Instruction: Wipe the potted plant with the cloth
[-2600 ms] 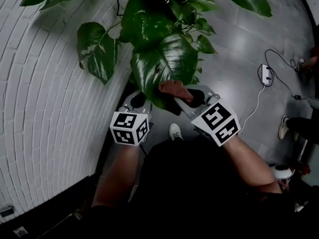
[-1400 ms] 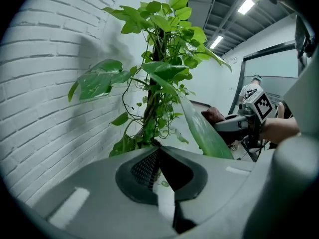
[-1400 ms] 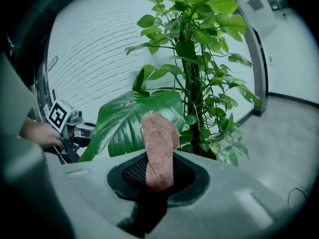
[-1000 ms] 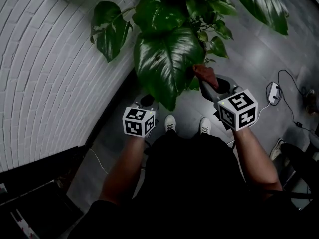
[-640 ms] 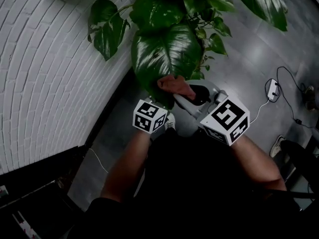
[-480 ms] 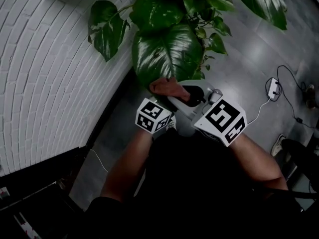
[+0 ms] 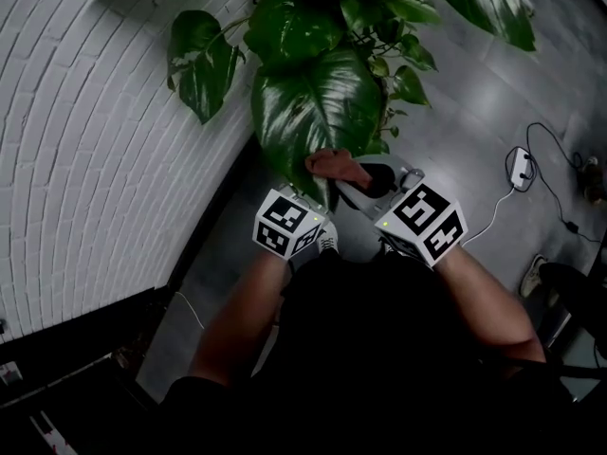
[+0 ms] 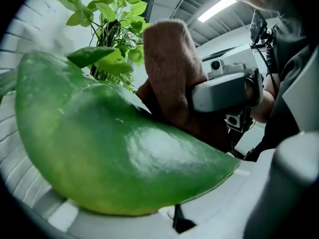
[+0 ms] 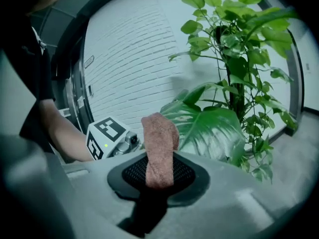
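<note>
Your right gripper is clamped on the cloth. In the right gripper view, the reddish-brown cloth stands up as a folded strip from between the closed jaws, over the black mesh pad.

The cloth lies against the lower right edge of the large leaf, near its tip. In the left gripper view, it rises directly behind the leaf's glossy upper face.

Your left gripper sits under the tip of the same leaf. In its own view the leaf fills the space across both jaws. The jaws appear closed on the leaf's lower edge, with only a narrow dark slit between them.

The plant stands ahead of you, beside the white brick wall and over the grey floor. The large leaf hangs toward you, below the other foliage. Thin upright stems show in the right gripper view. The pot is hidden by leaves in every view, so its contents cannot be reported.

Markings: each gripper's cube carries black-and-white square patterns. On the left cube a small green light is lit. A small plate is fixed to the wall, and its print is too small to read.

A white power strip with its cable lies on the floor, well apart from the plant.
</note>
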{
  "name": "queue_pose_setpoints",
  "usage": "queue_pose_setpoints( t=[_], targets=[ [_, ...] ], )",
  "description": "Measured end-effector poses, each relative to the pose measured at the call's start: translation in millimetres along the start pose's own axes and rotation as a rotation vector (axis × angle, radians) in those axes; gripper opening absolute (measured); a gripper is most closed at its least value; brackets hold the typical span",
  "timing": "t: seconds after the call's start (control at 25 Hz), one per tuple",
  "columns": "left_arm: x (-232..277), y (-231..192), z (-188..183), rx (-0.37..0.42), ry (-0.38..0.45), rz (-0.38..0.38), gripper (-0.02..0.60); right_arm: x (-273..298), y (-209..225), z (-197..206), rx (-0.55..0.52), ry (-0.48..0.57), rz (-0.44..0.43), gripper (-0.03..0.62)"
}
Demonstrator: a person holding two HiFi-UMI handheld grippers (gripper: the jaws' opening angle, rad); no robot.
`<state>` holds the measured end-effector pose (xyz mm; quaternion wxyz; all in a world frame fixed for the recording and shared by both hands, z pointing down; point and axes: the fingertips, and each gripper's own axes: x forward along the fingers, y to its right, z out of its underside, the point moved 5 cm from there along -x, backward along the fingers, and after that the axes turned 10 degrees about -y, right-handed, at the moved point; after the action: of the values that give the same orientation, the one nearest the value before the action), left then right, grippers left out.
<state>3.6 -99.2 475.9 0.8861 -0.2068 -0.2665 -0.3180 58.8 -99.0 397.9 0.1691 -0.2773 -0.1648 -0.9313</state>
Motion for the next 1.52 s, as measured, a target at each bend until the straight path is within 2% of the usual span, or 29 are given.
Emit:
queue_pose_setpoints(
  t=[0.28, 0.64, 1.12, 1.36, 1.52],
  targets=[
    [0.8, 3.8, -2.3, 0.003, -0.013, -0.014, 0.017, -1.4, 33.2, 34.9, 0.126, 0.006, 0.037, 0.058],
    [-5.8, 5.9, -9.5, -0.013, -0.001, -0.054, 0.017, -0.8, 49.0, 63.2, 0.161, 0.003, 0.049, 0.058],
    [-21.8, 15.5, -7.6, -0.078, 0.017, -0.166, 0.017, 19.7, 37.4, 95.8, 0.092, -0.151, -0.053, 0.058],
    [-28.5, 24.8, -13.8, -0.089, 0.037, -0.222, 0.017, 28.5, 32.0, 99.6, 0.043, -0.182, -0.104, 0.058],
    [-34.8, 32.3, -9.5, -0.131, 0.047, -0.282, 0.017, 28.7, 30.9, 103.5, -0.003, -0.206, -0.144, 0.058]
  ],
)
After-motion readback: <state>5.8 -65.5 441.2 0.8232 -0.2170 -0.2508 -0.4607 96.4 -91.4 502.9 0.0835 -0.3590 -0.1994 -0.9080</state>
